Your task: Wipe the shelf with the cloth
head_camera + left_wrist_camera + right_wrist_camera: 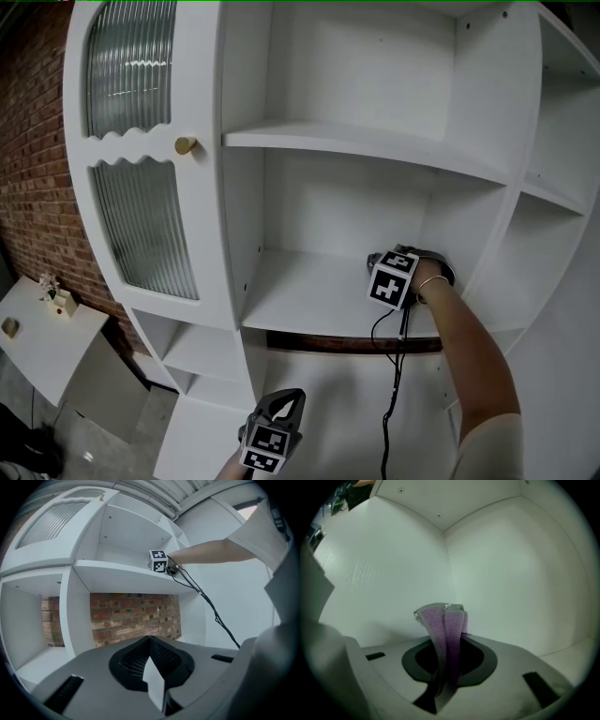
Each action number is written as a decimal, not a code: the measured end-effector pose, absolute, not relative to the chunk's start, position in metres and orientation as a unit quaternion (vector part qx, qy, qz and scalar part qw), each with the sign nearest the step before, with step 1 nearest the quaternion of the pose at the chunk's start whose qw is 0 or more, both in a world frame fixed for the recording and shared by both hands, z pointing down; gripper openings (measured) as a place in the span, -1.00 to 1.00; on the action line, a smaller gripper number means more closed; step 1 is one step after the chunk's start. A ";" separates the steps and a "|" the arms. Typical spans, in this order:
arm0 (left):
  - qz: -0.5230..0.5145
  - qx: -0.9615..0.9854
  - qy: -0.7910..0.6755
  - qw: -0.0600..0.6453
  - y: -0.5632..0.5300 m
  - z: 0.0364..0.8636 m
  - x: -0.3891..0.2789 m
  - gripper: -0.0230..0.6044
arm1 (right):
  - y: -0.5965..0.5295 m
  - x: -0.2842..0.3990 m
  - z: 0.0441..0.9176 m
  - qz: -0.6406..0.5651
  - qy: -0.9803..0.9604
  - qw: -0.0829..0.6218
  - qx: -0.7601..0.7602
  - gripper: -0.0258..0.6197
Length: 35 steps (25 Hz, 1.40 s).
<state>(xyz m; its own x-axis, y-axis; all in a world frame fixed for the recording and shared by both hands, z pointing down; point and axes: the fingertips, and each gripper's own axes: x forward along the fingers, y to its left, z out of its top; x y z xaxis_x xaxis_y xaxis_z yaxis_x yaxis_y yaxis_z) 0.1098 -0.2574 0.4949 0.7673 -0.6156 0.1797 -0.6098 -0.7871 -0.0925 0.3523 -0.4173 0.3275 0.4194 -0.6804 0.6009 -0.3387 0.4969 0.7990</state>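
Wiping in hand: we judge the task under way, with the right gripper (429, 272) reached deep into the right rear corner of the shelf (300, 291).
Right gripper state: its jaws are clamped on the cloth (443, 631), a purple fold that stands up from between them.
Cloth position: it faces the corner where two white walls meet; we cannot tell whether it presses on the board or a wall.
Left gripper state: the left gripper (287, 403) hangs low in front of the cabinet (239, 234), well apart from the shelf, jaws together and nothing between them.
Done: we cannot say; the board looks evenly white, with no streak or dust to mark a wiped part.
Left, as we judge: the open left and front stretch of the board, should it need a pass.
Grippers: two.
Cloths: one.
Boards in the middle bay: two, the one we work on and the upper board (366, 145).
Ribbed glass panels: two, in the door (141, 169).
Knobs: one brass knob (186, 144).
Cables: one cable (389, 403), hanging down from the right gripper.
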 end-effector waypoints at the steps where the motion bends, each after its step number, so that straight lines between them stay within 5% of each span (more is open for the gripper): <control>1: -0.100 -0.940 0.325 0.015 -0.256 0.494 0.110 -0.88 | -0.414 0.350 0.327 -0.122 -0.526 0.689 0.484 -0.67; 35: -0.106 -0.960 0.256 0.036 -0.167 0.488 0.111 -0.88 | -0.220 0.278 0.330 -0.110 -0.559 0.675 0.469 -0.67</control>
